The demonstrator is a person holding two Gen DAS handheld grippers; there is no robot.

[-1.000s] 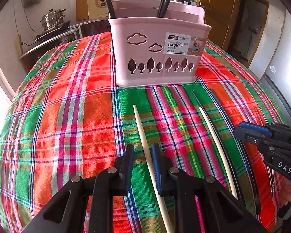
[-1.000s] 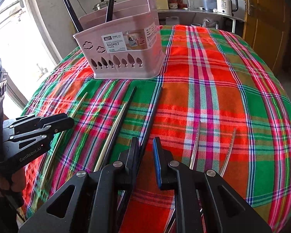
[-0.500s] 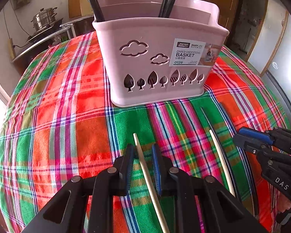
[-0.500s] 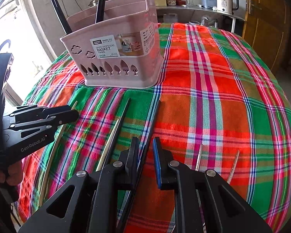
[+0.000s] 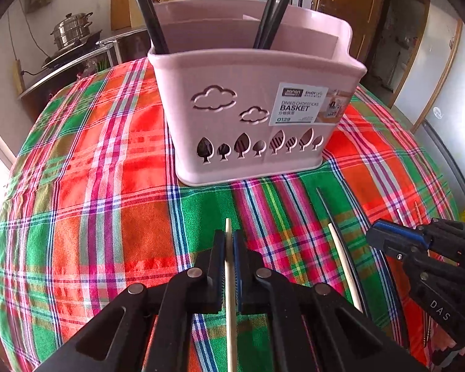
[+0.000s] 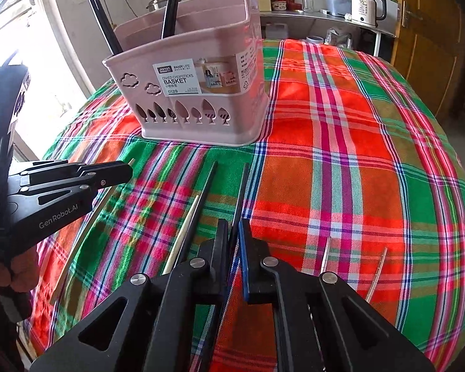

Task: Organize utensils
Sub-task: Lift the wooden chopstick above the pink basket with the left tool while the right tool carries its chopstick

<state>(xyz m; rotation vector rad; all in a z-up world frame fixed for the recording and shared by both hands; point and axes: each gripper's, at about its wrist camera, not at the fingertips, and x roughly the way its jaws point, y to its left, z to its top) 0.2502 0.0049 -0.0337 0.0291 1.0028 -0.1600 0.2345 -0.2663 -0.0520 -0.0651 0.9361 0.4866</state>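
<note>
A pink divided basket (image 5: 248, 124) (image 6: 201, 114) stands on the plaid tablecloth with black chopsticks (image 5: 145, 15) upright in it. My left gripper (image 5: 228, 241) is in front of it, its jaws closing tight on a pale wooden chopstick (image 5: 231, 325) that lies on the cloth. My right gripper (image 6: 232, 231) likewise has its jaws closing on a black chopstick (image 6: 242, 192), and the pads press it. Between the two grippers lie another black chopstick (image 6: 208, 186) and a second pale chopstick (image 6: 186, 226). Each gripper shows in the other's view: the right gripper (image 5: 376, 238), the left gripper (image 6: 125, 172).
Two metal chopsticks (image 6: 327, 254) lie right of my right gripper. The round table (image 6: 372, 155) drops away at its edges. Behind it are a steel pot (image 5: 71, 31) on a side counter, a white kettle (image 6: 367, 6) on a shelf, and wooden doors.
Both grippers moved forward towards the basket, which now looks larger. Their jaws, apart around the chopsticks before, have closed on them.
</note>
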